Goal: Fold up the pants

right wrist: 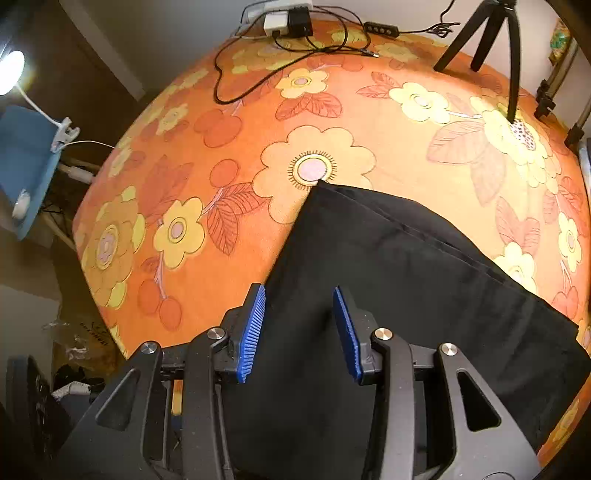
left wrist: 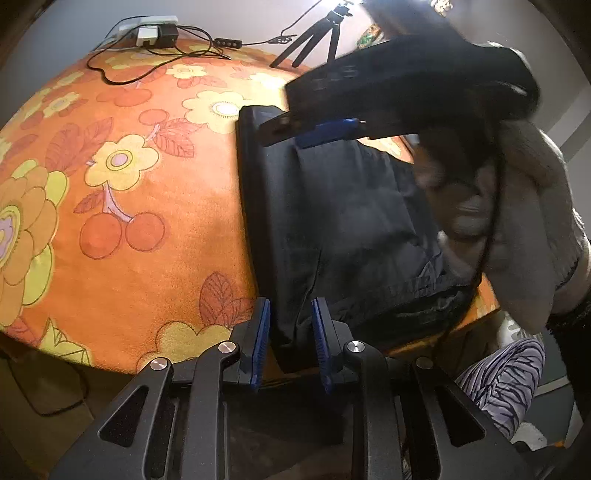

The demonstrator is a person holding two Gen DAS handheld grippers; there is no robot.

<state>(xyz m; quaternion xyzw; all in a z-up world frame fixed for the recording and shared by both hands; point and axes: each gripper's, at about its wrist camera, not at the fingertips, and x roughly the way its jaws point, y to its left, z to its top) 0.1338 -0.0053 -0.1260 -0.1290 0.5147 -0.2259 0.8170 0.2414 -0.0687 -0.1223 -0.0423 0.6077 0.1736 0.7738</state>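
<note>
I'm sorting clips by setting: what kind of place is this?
Probably a room at home: a table under an orange floral cloth, black pants on it, a power strip by the wall, and a tripod.

Pants: matt black woven cloth, smooth, stitched seams. Table cover: orange floral cloth, short fuzzy nap, matt. Left gripper and right gripper: matt black plastic frames, bright metal pivot pins; fingers faced with ribbed blue rubbery pads. Sleeve: grey knit, soft.
</note>
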